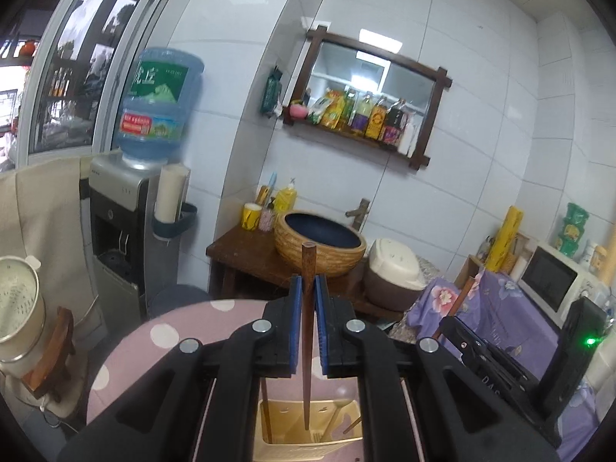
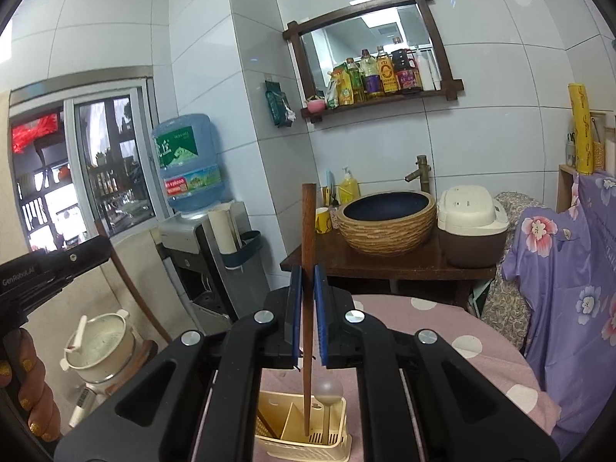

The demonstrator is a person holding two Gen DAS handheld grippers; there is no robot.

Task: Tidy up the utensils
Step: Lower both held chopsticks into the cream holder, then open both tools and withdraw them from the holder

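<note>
Both grippers point(image 1: 308, 292) point(image 2: 307, 281) hold chopsticks point(image 1: 308, 331) point(image 2: 307, 308) upright, seemingly over caddy point(image 2: 304, 431).

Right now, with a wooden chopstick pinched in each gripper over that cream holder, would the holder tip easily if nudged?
Probably, somewhat. The utensil holder looks like thin, slotted plastic, so likely light. It sits on a soft tablecloth, so it might drag rather than slide. The upright spoon raises its weight a little.

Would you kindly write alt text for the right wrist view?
The right gripper holds a brown wooden chopstick upright, its lower tip inside a cream utensil holder on a pink polka-dot tablecloth. A spoon stands in the holder.
</note>
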